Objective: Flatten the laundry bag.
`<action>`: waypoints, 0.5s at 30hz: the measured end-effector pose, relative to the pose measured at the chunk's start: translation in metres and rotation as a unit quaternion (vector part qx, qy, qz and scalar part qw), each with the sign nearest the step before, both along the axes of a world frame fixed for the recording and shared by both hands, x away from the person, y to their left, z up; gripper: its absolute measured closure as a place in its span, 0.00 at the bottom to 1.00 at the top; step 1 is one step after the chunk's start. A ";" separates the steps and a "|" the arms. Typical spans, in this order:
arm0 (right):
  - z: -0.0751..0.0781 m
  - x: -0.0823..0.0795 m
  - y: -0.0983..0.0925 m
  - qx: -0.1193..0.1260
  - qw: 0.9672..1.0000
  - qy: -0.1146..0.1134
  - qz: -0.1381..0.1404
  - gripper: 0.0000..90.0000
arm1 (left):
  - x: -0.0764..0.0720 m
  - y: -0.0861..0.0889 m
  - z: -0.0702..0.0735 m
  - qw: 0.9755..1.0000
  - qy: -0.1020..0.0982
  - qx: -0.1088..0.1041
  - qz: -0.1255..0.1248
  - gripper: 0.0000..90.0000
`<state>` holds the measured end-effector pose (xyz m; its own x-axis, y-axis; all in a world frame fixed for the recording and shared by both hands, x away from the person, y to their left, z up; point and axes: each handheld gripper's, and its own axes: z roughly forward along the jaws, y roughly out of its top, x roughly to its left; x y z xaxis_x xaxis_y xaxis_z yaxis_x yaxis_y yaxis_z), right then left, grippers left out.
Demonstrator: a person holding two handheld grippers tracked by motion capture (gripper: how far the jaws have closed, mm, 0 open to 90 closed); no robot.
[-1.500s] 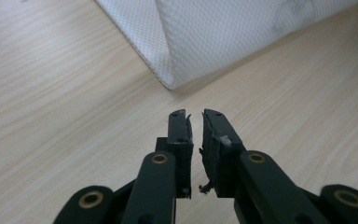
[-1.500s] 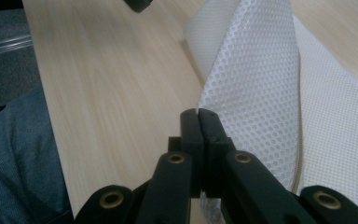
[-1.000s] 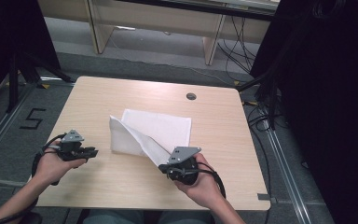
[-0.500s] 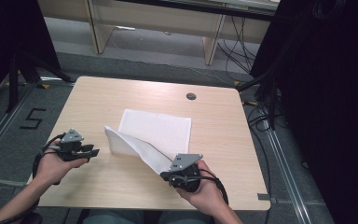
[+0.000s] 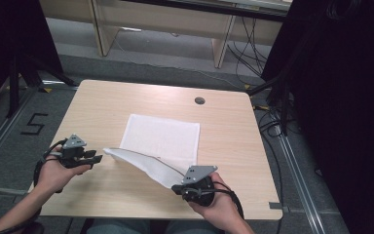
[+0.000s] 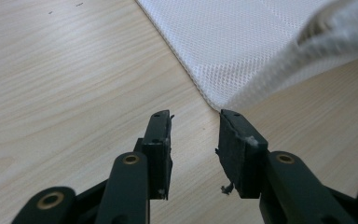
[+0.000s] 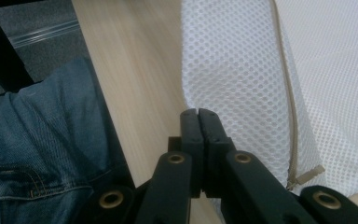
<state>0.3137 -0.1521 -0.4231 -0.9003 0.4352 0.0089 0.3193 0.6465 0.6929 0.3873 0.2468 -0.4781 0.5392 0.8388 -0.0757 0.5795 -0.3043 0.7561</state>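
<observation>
Mesh laundry bag (image 5: 163, 139), white with a beige zipper (image 7: 289, 116), lies flat at the centre of the high view on the light wooden table (image 5: 117, 105), its near portion folded up and over so that a long flap runs from lower centre-left to lower centre-right of the frame.

The right hand-held gripper (image 5: 185, 187) sits at the lower right of centre in the high view, at the right end of that raised flap. In the right gripper view its jaws are pressed fully together with the mesh edge pinched between them, and the bag spreads across the upper right of that frame, the zipper pull (image 7: 307, 175) at the lower right. Blue jeans (image 7: 37, 135) show at the left of that view, beyond the table edge.

The left hand-held gripper (image 5: 95, 158) is at the lower left of the high view, pointing toward the left tip of the flap. In the left gripper view (image 6: 193, 140) its jaws stand about half apart, having just been opening, with bare table between them; the bag's corner (image 6: 216, 100) lies just beyond the tips, close to the right pad but not pinched.

A round grommet (image 5: 199, 101) sits in the table toward the upper right of centre.
</observation>
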 end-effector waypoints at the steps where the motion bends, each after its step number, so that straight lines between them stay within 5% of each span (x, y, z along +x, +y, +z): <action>1: -0.002 0.000 -0.003 -0.001 1.000 -0.001 0.001 1.00 | 0.000 0.000 0.000 1.000 -0.005 -0.002 0.003 0.71; 15: -0.015 0.005 -0.005 -0.017 1.000 0.022 -0.013 1.00 | 0.000 -0.002 0.000 1.000 -0.005 -0.001 -0.010 0.70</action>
<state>0.3189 -0.1570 -0.4379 -0.8879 0.4588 0.0320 0.3651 0.6608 0.6558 0.3870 0.2446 -0.4777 0.5572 0.8272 -0.0726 0.5654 -0.3139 0.7628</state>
